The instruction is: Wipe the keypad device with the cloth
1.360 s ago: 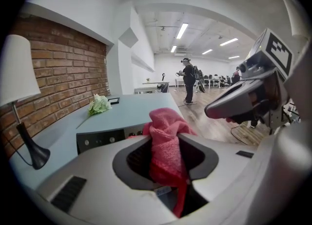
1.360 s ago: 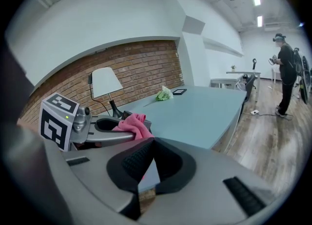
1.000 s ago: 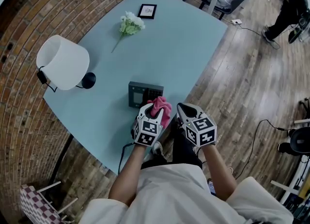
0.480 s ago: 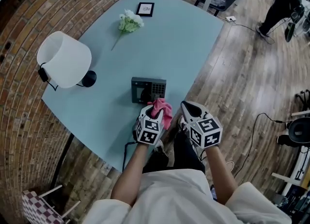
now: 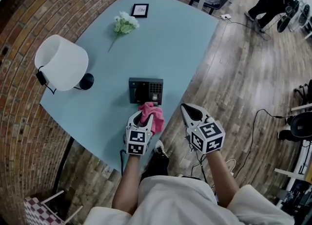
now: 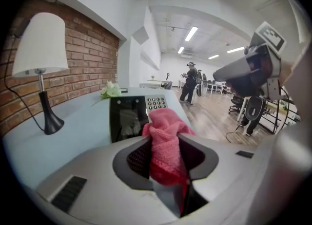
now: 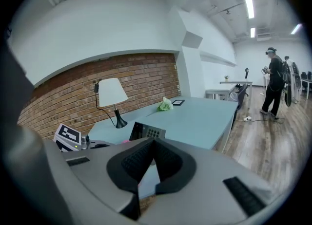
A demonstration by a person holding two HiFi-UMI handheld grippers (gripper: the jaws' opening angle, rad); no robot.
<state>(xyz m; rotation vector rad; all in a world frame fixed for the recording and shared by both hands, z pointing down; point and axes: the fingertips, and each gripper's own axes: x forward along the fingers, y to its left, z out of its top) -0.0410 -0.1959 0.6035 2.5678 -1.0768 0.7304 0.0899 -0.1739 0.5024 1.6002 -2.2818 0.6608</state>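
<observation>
The dark keypad device (image 5: 145, 90) lies flat on the pale blue table (image 5: 170, 48) near its front edge. A bunched pink cloth (image 5: 148, 112) is just in front of the device's near side, pinched in my left gripper (image 5: 146, 115), which is shut on it. In the left gripper view the cloth (image 6: 165, 143) fills the gap between the jaws, and the device (image 6: 131, 116) with its number keys lies right beyond it. My right gripper (image 5: 186, 110) hangs off the table's edge over the wood floor, its jaws together with nothing in them. The right gripper view has the device (image 7: 147, 131) ahead at left.
A white-shaded lamp (image 5: 61, 63) with a black base stands at the table's left. White flowers (image 5: 122, 24) and a small picture frame (image 5: 140, 9) lie at the far end. A brick wall runs along the left. A person (image 5: 270, 5) is far off on the wood floor.
My left gripper with the cloth has slid left along the device's near side, from its right corner to its middle. The right gripper has stayed beside the table edge.
</observation>
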